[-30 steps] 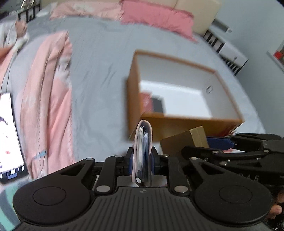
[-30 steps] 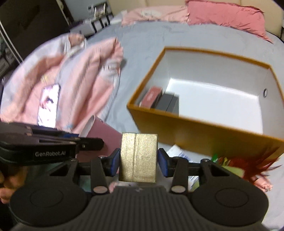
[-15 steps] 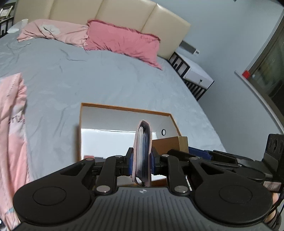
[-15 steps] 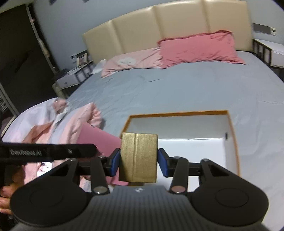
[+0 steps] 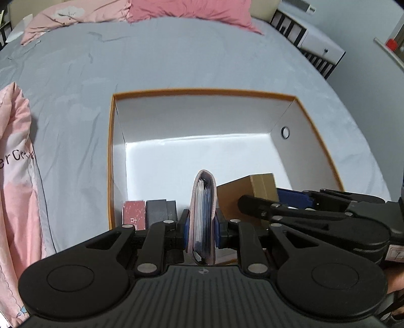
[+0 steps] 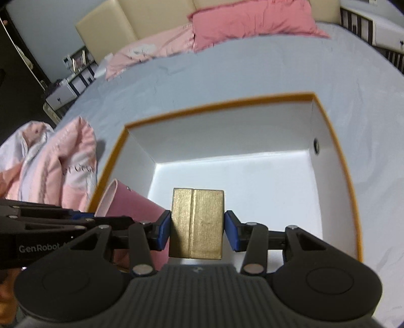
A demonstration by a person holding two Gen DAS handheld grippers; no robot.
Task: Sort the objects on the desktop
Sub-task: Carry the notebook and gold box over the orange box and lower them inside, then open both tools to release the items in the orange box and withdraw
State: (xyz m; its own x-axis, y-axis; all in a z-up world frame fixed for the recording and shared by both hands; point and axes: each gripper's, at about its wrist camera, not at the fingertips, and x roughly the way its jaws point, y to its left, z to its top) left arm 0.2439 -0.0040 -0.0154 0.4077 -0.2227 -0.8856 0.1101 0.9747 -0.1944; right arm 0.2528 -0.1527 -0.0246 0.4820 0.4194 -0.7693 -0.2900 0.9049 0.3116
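My left gripper [image 5: 204, 224] is shut on a pink card wallet [image 5: 204, 196], held upright on its edge with the cards showing. My right gripper [image 6: 197, 227] is shut on a gold box [image 6: 197, 209]. Both hang side by side over the near part of an orange-rimmed box [image 5: 202, 90] with a white inside. In its near left corner lie a red packet [image 5: 133, 214] and two dark grey packets [image 5: 157, 210]. The right wrist view shows the wallet [image 6: 131, 204] at the left. The left wrist view shows the gold box [image 5: 242, 194] at the right.
The orange-rimmed box [image 6: 227, 102] sits on a grey bed sheet [image 5: 176, 58]. A pink garment [image 5: 15, 176] lies left of it. Pink pillows [image 5: 189, 10] and a cream headboard [image 6: 151, 17] are at the far end. A white nightstand [image 5: 320, 45] stands at the right.
Both grippers have moved towards the orange-rimmed box and tipped down, so they now hang over its near edge. Each keeps its hold: wallet in the left, gold box in the right.
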